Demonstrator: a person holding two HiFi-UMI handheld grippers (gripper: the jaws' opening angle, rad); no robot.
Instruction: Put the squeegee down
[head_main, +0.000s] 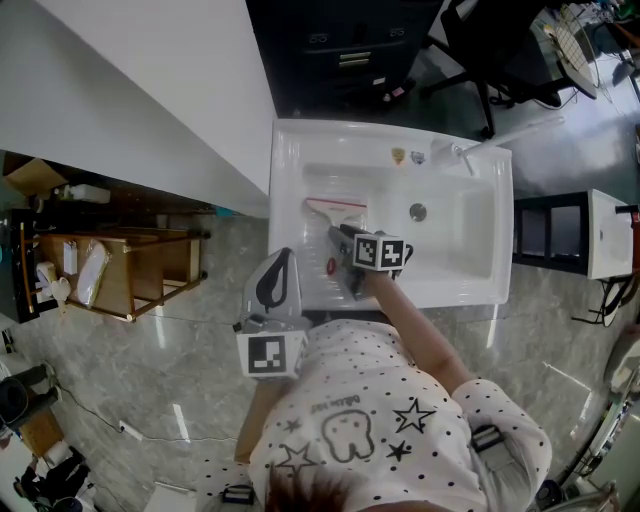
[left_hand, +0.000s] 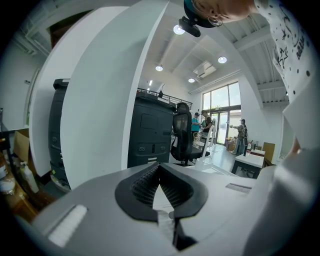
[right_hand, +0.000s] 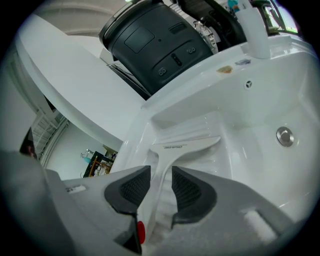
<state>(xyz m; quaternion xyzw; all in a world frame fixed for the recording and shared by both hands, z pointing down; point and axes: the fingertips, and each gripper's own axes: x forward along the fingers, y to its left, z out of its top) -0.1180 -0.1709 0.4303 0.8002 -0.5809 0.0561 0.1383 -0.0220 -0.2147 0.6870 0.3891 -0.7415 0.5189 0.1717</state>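
Observation:
A white squeegee (head_main: 337, 205) lies in the white sink (head_main: 290, 140), its blade toward the back and its handle toward me. In the right gripper view the squeegee (right_hand: 186, 145) rests on the ribbed sink floor, and its handle runs back between the two dark pads. My right gripper (head_main: 340, 236) (right_hand: 160, 171) stands open around that handle, with its pads not pressing on it. My left gripper (head_main: 282, 258) (left_hand: 160, 168) hangs outside the sink's front left corner, shut with nothing between its pads.
The sink has a drain (right_hand: 285, 136) at the right and a faucet (head_main: 462, 153) on the back rim. A white wall panel (head_main: 150, 90) stands to the left and a black cabinet (head_main: 345, 50) behind. A wooden shelf (head_main: 130, 275) stands at the far left.

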